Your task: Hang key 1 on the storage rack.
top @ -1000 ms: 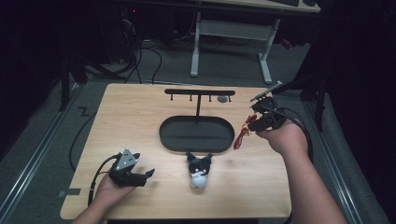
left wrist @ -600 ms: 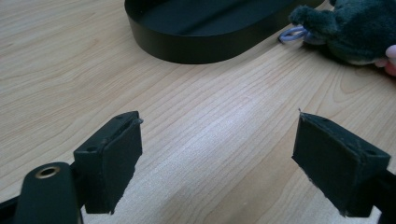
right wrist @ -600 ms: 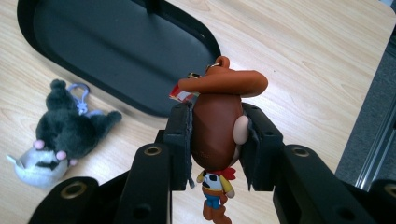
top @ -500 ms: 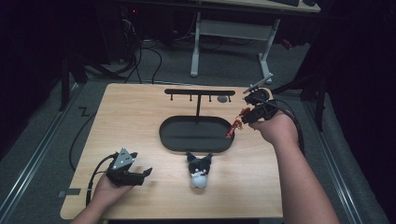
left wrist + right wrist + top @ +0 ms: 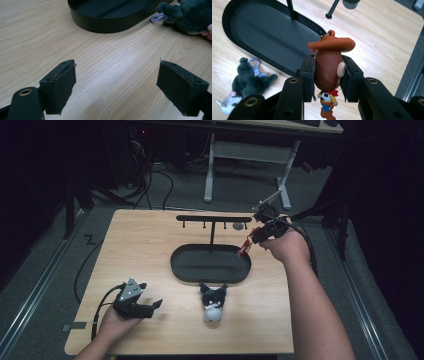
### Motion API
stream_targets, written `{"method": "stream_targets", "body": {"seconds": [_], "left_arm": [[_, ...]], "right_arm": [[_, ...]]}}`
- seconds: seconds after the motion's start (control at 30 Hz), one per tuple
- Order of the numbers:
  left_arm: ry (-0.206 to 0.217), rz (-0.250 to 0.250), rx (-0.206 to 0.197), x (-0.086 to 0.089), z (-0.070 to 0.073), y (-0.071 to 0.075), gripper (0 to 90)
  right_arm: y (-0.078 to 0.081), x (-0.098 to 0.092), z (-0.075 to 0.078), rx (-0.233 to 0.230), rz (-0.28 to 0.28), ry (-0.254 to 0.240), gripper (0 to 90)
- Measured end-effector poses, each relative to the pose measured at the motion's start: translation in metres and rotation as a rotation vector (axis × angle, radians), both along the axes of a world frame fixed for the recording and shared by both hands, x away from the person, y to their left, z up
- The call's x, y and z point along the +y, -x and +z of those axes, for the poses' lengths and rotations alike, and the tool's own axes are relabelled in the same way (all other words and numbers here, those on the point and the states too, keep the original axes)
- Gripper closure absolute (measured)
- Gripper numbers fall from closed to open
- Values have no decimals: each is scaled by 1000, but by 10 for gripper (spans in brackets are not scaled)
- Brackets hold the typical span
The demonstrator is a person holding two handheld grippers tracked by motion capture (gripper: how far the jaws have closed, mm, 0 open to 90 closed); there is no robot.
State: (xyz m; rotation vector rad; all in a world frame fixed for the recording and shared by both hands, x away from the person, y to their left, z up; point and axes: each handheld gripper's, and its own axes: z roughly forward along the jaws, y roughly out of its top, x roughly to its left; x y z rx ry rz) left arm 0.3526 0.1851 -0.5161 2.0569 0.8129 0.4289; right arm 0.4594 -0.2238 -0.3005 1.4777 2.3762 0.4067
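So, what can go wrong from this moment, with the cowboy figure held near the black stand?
1. The right gripper clamps only the smooth, rounded head of the cowboy keychain; it might slip or twist out.
2. Its small ring sits above the hat, close to the jaws, so threading it onto a hook of the hanging rack may be awkward.
3. The plush toy lies beside the tray; a dropped figure could land on it.

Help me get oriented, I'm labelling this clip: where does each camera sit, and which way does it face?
High view: above the table's near side, facing forward and down; both forearms enter from below.
Left gripper view: on the left gripper, low over the table, jaws open, facing the tray.
Right gripper view: on the right gripper, looking down, jaws clamping a cowboy keychain.
All share tray and plush.
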Motion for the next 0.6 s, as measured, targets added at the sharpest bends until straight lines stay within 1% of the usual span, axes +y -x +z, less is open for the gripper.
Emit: {"method": "stream_targets", "body": {"seconds": [0.17,0.27,0.4,0.43,0.5,0.6], "left_arm": [[-2,2,4,1,0,0,160],[-3,2,4,2,0,0,160],[-2,5,3,4,0,1,160],[0,5,1,4,0,1,160],[3,8,1,4,0,1,161],[0,9,3,5,0,1,161]], "right_arm": [[-8,5,4,2,-2,2,672],[-14,12,6,-7,14,7,672],[-19,16,8,-14,14,12,672],[-22,17,9,-11,10,11,672],[-23,17,9,-17,5,15,672],[-28,13,8,-19,-22,16,672]]}}
